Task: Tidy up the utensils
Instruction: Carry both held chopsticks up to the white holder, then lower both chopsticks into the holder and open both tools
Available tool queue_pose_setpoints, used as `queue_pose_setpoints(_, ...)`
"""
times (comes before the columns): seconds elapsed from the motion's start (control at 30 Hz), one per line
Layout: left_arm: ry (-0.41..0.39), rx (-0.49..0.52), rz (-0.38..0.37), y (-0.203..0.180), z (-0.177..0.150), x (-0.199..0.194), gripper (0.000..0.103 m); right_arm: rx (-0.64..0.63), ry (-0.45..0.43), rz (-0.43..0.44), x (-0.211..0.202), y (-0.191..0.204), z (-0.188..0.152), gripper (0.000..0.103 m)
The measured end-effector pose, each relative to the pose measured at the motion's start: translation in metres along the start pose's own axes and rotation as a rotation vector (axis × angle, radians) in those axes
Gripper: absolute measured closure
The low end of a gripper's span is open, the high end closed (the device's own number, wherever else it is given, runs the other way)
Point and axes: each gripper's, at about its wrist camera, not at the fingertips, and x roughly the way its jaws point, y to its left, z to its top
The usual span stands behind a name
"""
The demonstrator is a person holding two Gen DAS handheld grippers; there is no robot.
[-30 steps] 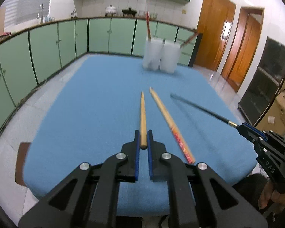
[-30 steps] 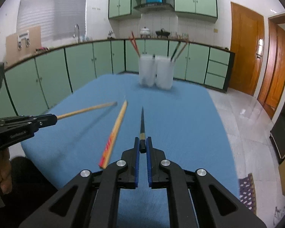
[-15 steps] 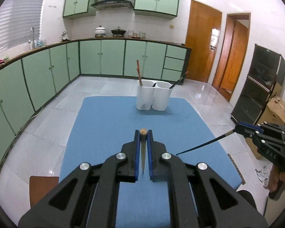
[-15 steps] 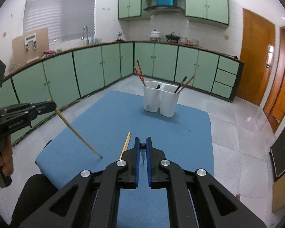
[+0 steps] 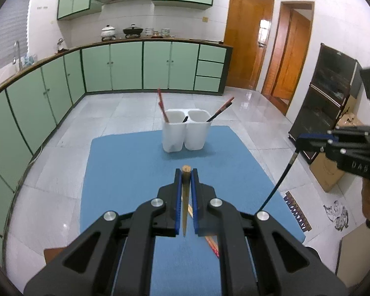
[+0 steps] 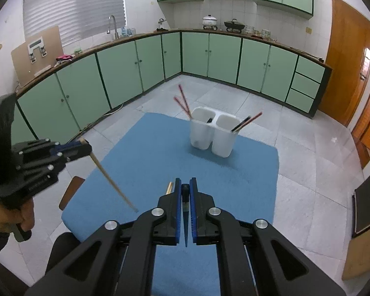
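My left gripper (image 5: 185, 172) is shut on a plain wooden chopstick (image 5: 185, 197) and holds it high above the blue mat (image 5: 125, 172), tip hanging down. My right gripper (image 6: 185, 188) is shut on a black chopstick (image 6: 185, 222), also tip down. Each shows in the other's view: the black chopstick (image 5: 278, 182) at right, the wooden one (image 6: 113, 182) at left. A white two-cup holder (image 5: 186, 133) stands at the mat's far end with red and black chopsticks in it. A red-ended wooden chopstick (image 5: 209, 239) lies on the mat under the left gripper.
The mat covers a small table over a grey tiled floor (image 5: 125, 108). Green kitchen cabinets (image 6: 125, 74) line the back and left. Wooden doors (image 5: 249, 44) and a dark cabinet (image 5: 328, 103) are at right. Cardboard boxes (image 5: 325, 172) sit on the floor at right.
Both grippers have lifted their chopsticks off the mat and risen high above it. The chopsticks swung from pointing forward to hanging tip down. One chopstick stayed on the mat.
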Motion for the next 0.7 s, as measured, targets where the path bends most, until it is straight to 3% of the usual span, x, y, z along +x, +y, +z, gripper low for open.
queue_pose_setpoints(0.37,0.000,-0.014,-0.020,0.003,0.081,0.023,0.097,0.079,-0.039,-0.041,0.003,-0.026,0.082,0.097)
queue_pose_setpoints(0.7,-0.044,-0.004,0.032,-0.005,0.162,0.046,0.097,0.112,-0.127,-0.125,0.021,-0.045,0.160,0.097)
